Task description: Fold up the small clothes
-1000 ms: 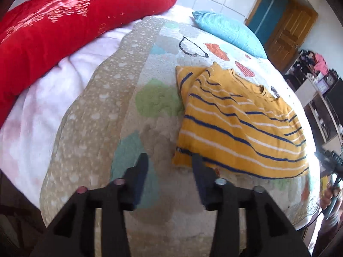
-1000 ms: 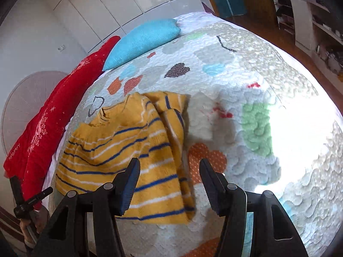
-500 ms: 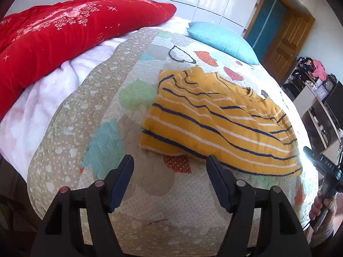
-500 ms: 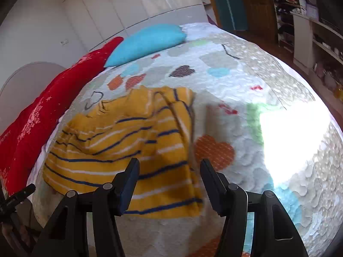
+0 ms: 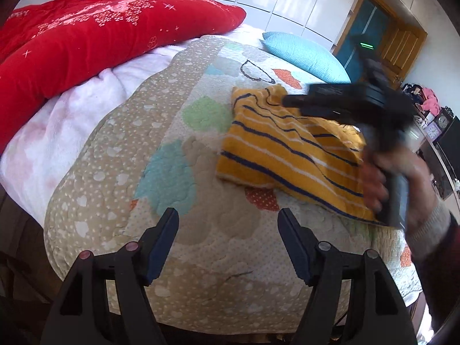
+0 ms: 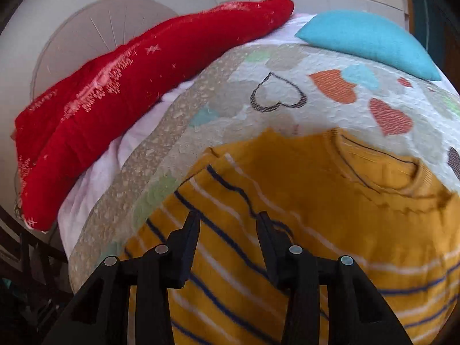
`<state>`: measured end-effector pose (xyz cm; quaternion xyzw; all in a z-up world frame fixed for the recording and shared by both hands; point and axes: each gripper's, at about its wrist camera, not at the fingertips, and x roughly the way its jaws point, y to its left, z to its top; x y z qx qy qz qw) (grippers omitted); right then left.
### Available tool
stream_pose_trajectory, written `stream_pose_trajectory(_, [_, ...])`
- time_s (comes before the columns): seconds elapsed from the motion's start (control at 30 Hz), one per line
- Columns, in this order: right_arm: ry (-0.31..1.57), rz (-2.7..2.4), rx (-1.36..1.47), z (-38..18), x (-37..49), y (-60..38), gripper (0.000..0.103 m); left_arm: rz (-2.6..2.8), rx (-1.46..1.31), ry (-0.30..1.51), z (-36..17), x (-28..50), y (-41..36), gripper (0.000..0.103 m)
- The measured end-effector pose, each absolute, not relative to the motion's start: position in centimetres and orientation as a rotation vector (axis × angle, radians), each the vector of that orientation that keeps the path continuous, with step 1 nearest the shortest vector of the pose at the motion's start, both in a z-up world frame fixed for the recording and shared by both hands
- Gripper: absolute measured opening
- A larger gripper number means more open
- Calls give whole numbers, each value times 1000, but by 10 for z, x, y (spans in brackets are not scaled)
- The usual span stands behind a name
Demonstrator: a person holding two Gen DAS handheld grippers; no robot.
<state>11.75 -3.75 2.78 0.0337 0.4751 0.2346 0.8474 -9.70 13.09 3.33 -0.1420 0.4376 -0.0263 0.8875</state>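
Our left gripper [image 5: 228, 215] hangs released above the quilt [image 5: 184, 109]; our blurred right gripper [image 6: 228, 224] is closing over the striped sweater [image 6: 330, 201], its fingertips' contact unclear.

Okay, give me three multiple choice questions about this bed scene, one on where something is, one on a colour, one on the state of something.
1. Where does the blue pillow lie?
A. under the sweater
B. on the quilt, beyond the sweater
C. on the floor

2. What colour is the striped sweater?
A. green
B. mustard yellow
C. pink

3. What is between the left tool fingers?
A. a sleeve
B. the pillow
C. nothing

Answers: 1 B, it lies past the sweater's collar. 2 B, yellow with navy and white stripes. 3 C, only quilt shows in the gap.
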Motion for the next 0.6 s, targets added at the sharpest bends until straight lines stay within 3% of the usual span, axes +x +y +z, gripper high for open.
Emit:
stream_pose_trajectory(0.13, [1057, 441, -57, -5, 165, 18, 48, -37, -326, 913, 29, -102, 146, 70])
stream_pose_trajectory(0.2, [1037, 424, -116, -9, 172, 35, 66, -27, -336, 914, 28, -104, 152, 70])
stream_pose_trajectory(0.27, [1044, 439, -148, -10, 174, 43, 76, -18, -345, 916, 26, -104, 157, 70])
stream_pose_trajectory(0.6, [939, 510, 36, 35, 85, -56, 76, -45, -325, 916, 32, -104, 138, 70])
